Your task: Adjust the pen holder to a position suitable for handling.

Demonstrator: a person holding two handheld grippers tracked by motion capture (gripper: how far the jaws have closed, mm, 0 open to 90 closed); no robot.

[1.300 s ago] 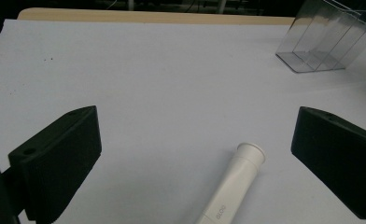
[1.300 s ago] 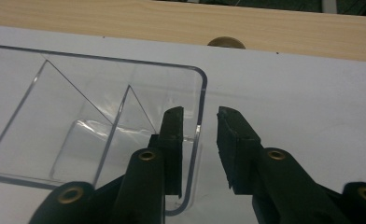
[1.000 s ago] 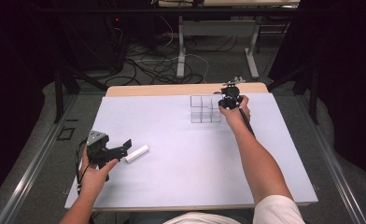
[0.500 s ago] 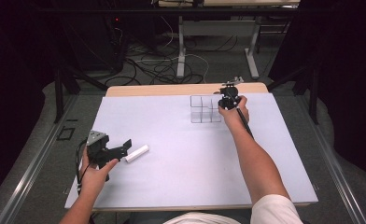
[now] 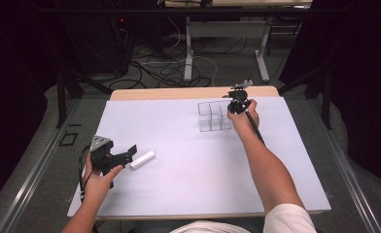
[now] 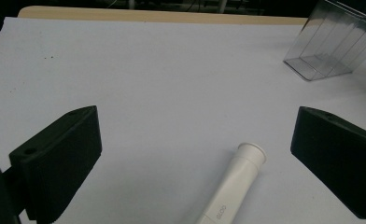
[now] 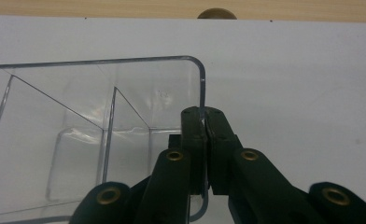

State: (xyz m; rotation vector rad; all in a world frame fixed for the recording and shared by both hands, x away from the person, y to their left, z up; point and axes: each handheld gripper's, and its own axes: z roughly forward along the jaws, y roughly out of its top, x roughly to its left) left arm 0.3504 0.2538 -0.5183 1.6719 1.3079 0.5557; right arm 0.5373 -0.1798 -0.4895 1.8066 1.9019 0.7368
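Note:
A clear plastic divided box [image 5: 212,117] stands at the back right of the white table top [image 5: 188,184]. My right gripper [image 5: 238,100] is at its right side. In the right gripper view the jaws [image 7: 202,113] have just been closing and now pinch the box's thin right wall [image 7: 202,88]. A white tube [image 5: 143,159] lies at the front left. My left gripper [image 5: 126,157] rests just left of it, open. In the left gripper view the tube [image 6: 232,186] lies between the wide-apart jaws [image 6: 196,126], nearer the right one, untouched. The box [image 6: 328,46] shows far off.
A wooden strip [image 5: 179,92] runs along the table's back edge. Beyond it are desk legs [image 5: 187,48] and loose cables [image 5: 169,68] on the floor. Dark drapes close in both sides.

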